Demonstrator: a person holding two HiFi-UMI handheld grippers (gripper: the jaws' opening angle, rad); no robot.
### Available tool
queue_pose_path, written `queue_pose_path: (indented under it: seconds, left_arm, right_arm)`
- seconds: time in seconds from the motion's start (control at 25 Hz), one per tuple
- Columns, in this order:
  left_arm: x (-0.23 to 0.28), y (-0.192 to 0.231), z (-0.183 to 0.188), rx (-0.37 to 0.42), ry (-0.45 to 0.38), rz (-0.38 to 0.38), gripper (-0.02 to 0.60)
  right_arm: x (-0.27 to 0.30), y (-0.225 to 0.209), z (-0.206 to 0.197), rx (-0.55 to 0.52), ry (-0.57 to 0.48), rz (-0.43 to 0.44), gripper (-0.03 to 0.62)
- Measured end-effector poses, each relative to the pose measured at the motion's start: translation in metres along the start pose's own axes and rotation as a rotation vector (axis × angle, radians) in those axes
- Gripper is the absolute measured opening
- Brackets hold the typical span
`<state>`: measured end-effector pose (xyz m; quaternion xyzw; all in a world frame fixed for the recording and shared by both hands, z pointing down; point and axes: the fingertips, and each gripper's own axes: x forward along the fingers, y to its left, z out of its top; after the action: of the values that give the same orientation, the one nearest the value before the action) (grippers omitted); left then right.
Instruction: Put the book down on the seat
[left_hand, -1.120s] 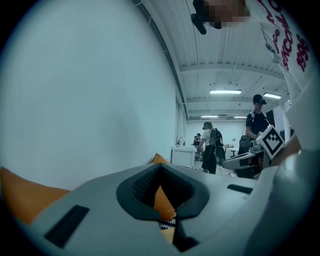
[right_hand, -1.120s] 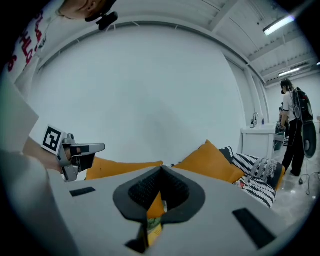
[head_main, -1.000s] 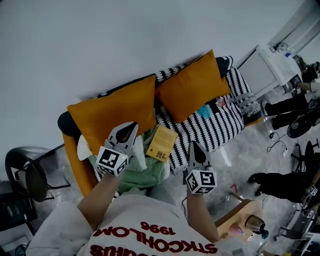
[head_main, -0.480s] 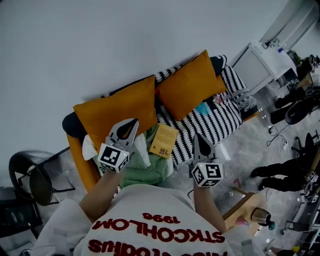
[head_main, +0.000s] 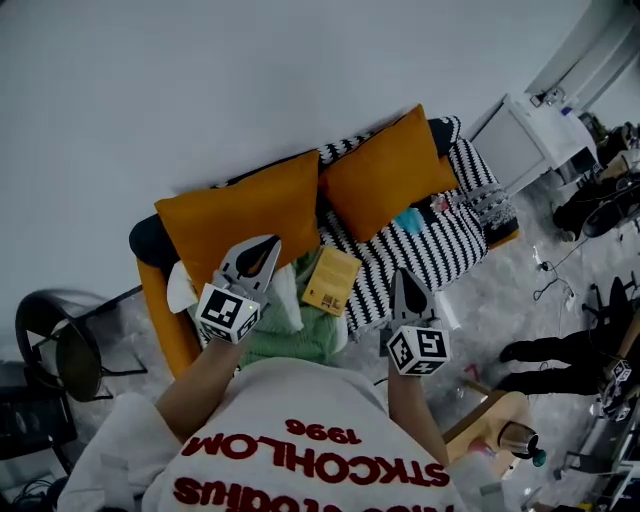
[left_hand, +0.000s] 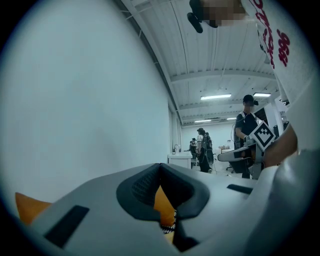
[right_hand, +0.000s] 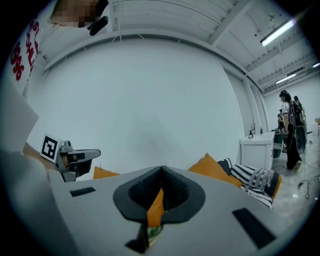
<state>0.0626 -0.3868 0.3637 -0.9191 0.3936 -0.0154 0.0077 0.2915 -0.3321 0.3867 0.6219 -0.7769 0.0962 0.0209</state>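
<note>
A yellow book (head_main: 331, 281) lies flat on the sofa seat (head_main: 440, 250), partly on a green blanket (head_main: 290, 338) and partly on the black-and-white striped throw. No gripper touches it. My left gripper (head_main: 262, 250) hovers to the book's left, over the blanket, with its jaws shut and empty (left_hand: 160, 166). To the right of the book, my right gripper (head_main: 404, 278) hangs at the seat's front edge, also shut with nothing in it (right_hand: 161, 169). Each gripper view shows the other gripper off to the side.
Two orange cushions (head_main: 240, 225) (head_main: 385, 172) lean on the sofa back. A white cabinet (head_main: 535, 128) stands at the right, a black chair (head_main: 58, 352) at the left, a wooden table (head_main: 488, 420) at the lower right. People (head_main: 545, 362) stand on the floor at right.
Both grippers have lifted slightly and stay shut. The book lies on the seat as before.
</note>
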Motion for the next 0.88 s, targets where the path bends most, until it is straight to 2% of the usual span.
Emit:
queue_pose_path:
  seconds: [0.88]
  left_arm:
    - [-0.0074,-0.0057,0.0022,-0.009,-0.009,0.005,0.015]
  right_arm:
    - [-0.0049,0.0053,-0.0037,-0.017,-0.001,0.006,0.025]
